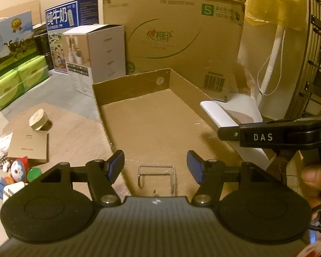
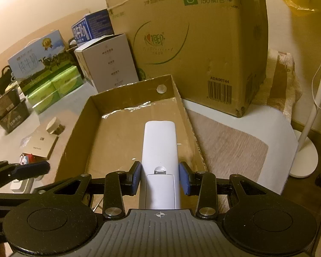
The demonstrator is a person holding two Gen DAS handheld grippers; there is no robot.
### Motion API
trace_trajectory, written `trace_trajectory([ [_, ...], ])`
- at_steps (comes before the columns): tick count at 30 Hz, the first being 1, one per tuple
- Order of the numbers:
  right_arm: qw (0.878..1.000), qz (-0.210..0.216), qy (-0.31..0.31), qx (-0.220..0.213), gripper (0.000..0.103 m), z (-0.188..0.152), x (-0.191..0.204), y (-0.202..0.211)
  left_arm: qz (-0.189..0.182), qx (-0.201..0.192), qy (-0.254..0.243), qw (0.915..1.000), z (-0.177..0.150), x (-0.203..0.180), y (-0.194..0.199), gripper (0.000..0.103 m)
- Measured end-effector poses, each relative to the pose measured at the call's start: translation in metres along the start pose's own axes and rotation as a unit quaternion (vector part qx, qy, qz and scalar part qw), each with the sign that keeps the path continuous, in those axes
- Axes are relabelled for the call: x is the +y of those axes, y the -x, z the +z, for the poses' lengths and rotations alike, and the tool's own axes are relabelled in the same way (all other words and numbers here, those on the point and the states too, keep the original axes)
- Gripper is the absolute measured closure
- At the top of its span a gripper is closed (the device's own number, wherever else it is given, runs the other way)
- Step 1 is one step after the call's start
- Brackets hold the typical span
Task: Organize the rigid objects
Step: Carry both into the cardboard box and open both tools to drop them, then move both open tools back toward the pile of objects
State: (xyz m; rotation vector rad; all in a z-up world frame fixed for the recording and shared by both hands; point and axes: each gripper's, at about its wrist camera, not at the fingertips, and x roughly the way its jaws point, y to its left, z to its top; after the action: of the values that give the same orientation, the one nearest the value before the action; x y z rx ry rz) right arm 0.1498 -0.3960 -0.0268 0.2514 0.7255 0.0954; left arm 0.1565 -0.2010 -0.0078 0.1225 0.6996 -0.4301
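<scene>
Your right gripper [image 2: 159, 177] has its jaws clamped on the white remote [image 2: 159, 147], which reaches toward 12 o'clock over the shallow cardboard tray [image 2: 126, 90], while your left gripper [image 1: 155, 166] hangs with jaws open above a wire clip [image 1: 156, 176] inside that tray's near end.

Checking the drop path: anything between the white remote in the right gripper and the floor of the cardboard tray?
Nothing visible. The right gripper holds the white remote over the cardboard tray, whose floor ahead looks bare. The only item there is a wire rack at the near end, under the open left gripper.
</scene>
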Motion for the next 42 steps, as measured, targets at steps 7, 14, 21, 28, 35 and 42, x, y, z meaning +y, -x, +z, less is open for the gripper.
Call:
trace_trajectory([
  [7,1.000,-0.001,0.007,-0.005,0.064,0.001,0.008,0.001,0.005,0.007,0.008,0.9999,-0.002,0.003,0.007,0.042],
  [14,1.000,-0.015,0.009,-0.013,0.032,0.002,0.012,0.001,0.012,0.007,0.020,0.9997,-0.004,0.010,0.013,0.042],
  [21,0.998,-0.028,0.055,-0.003,0.031,-0.003,0.038,0.010,0.027,0.008,0.040,0.9988,-0.011,0.026,0.031,0.042],
  [28,0.995,-0.014,0.094,0.010,0.031,-0.016,0.079,0.023,0.058,0.005,0.064,0.9963,-0.023,0.056,0.064,0.041],
  [35,0.990,0.032,0.136,0.023,0.031,-0.034,0.139,0.033,0.095,0.001,0.099,0.9906,-0.043,0.097,0.101,0.040],
  [42,0.983,0.067,0.165,0.039,0.031,-0.050,0.194,0.030,0.132,0.002,0.132,0.9825,-0.068,0.138,0.136,0.039],
])
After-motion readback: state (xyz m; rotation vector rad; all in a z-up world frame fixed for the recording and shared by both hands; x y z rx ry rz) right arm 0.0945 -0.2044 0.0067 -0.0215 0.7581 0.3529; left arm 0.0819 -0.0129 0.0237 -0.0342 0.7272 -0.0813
